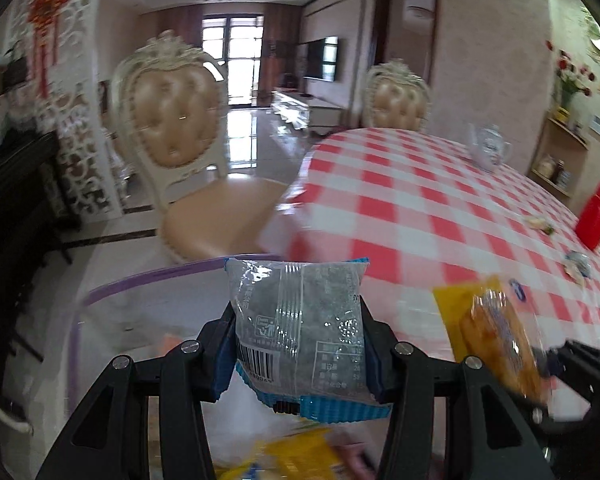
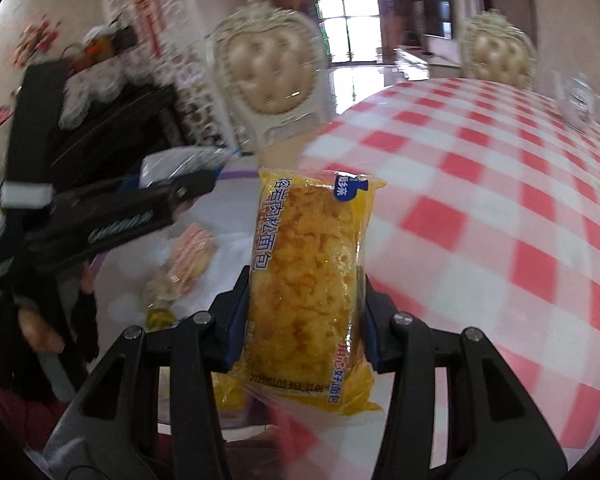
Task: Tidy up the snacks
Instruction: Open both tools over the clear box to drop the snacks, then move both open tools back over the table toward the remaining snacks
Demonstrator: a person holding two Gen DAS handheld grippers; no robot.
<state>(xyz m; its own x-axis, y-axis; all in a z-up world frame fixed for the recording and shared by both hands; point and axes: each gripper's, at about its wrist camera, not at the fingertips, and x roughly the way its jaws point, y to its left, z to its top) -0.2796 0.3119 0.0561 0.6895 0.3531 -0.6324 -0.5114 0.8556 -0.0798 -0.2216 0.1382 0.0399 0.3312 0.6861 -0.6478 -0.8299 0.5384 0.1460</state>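
My left gripper (image 1: pixel 300 344) is shut on a grey snack pack with blue edges (image 1: pixel 300 320) and holds it above a clear bin with a purple rim (image 1: pixel 148 276). My right gripper (image 2: pixel 302 300) is shut on a yellow pork-floss bread pack (image 2: pixel 304 280), held upright beside the bin (image 2: pixel 236 176). The bread pack also shows at the right of the left wrist view (image 1: pixel 496 336). The left gripper shows at the left of the right wrist view (image 2: pixel 188 192). Several wrapped snacks (image 2: pixel 188 252) lie in the bin.
The round table has a red-and-white checked cloth (image 1: pixel 440 208). On it stand a white teapot (image 1: pixel 488 146) and a red box (image 1: pixel 594 216), with small snack pieces (image 1: pixel 576 262) near the right edge. Two cream padded chairs (image 1: pixel 176 128) stand behind the table.
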